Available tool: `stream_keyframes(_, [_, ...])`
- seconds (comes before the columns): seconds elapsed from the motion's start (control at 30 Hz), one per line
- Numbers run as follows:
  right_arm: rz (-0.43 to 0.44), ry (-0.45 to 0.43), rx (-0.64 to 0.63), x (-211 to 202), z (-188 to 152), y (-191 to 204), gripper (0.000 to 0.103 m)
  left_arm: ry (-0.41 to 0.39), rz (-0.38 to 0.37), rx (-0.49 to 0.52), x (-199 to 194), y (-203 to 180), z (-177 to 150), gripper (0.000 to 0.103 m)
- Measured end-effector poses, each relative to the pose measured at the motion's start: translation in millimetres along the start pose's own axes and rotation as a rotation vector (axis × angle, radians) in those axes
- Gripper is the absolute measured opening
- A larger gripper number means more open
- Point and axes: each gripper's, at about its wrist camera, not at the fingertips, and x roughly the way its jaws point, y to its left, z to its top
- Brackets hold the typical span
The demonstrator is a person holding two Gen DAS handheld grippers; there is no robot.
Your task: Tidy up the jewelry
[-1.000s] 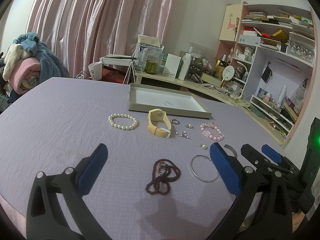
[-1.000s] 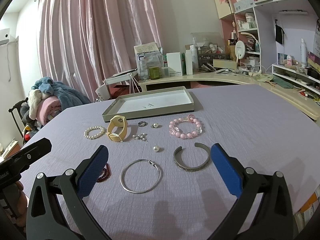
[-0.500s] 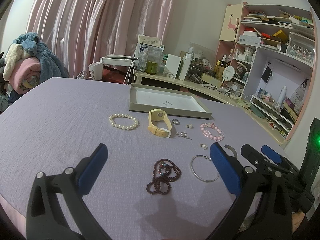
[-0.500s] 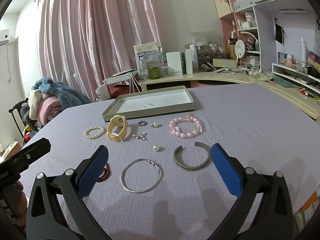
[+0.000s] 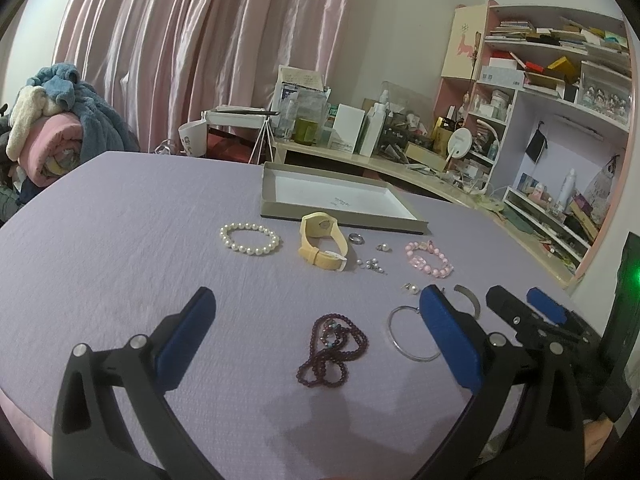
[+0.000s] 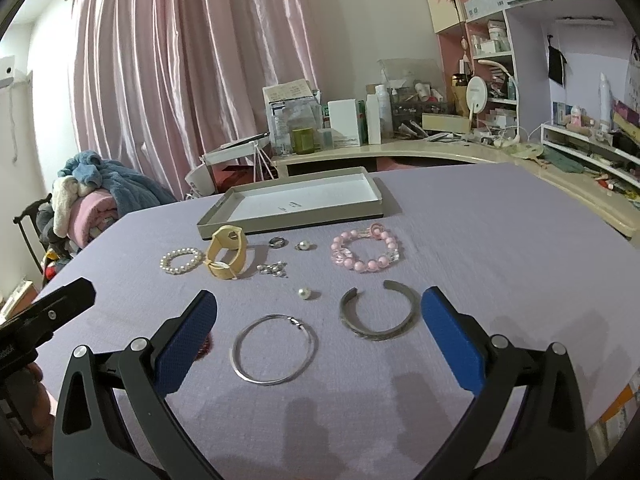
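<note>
Jewelry lies on a lilac cloth before a grey tray (image 5: 280, 210) (image 6: 224, 226): a pearl bracelet (image 5: 249, 239) (image 6: 181, 260), a yellow watch (image 5: 322, 246) (image 6: 226, 252), a pink bead bracelet (image 5: 429, 259) (image 6: 365, 250), a thin silver bangle (image 6: 274, 348) (image 5: 400, 340), a grey cuff (image 6: 378, 316), a dark red bead strand (image 5: 332, 350), rings and loose pearls. My left gripper (image 5: 316, 332) is open above the dark strand. My right gripper (image 6: 318, 328) is open above the bangle and cuff.
A cluttered desk (image 6: 440, 148) and pink shelves (image 5: 560, 80) stand behind the table. A pile of blankets (image 5: 52, 120) sits at the far left. Pink curtains hang at the back. The table edge runs close on the right.
</note>
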Motion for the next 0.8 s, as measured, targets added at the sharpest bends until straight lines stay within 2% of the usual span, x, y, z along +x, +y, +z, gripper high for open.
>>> stream_keyframes(0.17, [-0.058, 0.082, -0.012, 14.3, 8.7, -14.0, 0.102, 0.029, -0.002, 0.011, 8.2, -0.3, -3.7, 0.101])
stream_keyframes(0.3, [-0.093, 0.230, -0.021, 41.1, 13.9, -27.0, 0.102, 0.084, -0.009, 0.001, 19.1, 1.9, -8.7, 0.101])
stream_keyframes(0.4, [-0.096, 0.304, -0.011, 57.8, 16.2, -35.6, 0.102, 0.115, -0.008, 0.008, 24.8, 1.9, -12.3, 0.101])
stream_keyframes(0.63, [-0.125, 0.410, -0.028, 85.6, 9.7, -39.8, 0.101, 0.153, -0.005, 0.027, 33.8, 0.0, -16.6, 0.101])
stream_keyframes(0.67, [-0.123, 0.423, -0.027, 89.0, 8.5, -40.4, 0.098, 0.159, -0.004, 0.031, 34.9, -0.7, -17.1, 0.101])
stream_keyframes(0.8, [-0.134, 0.439, -0.044, 94.9, 8.1, -38.4, 0.093, 0.184, 0.003, 0.047, 40.9, -2.5, -19.4, 0.101])
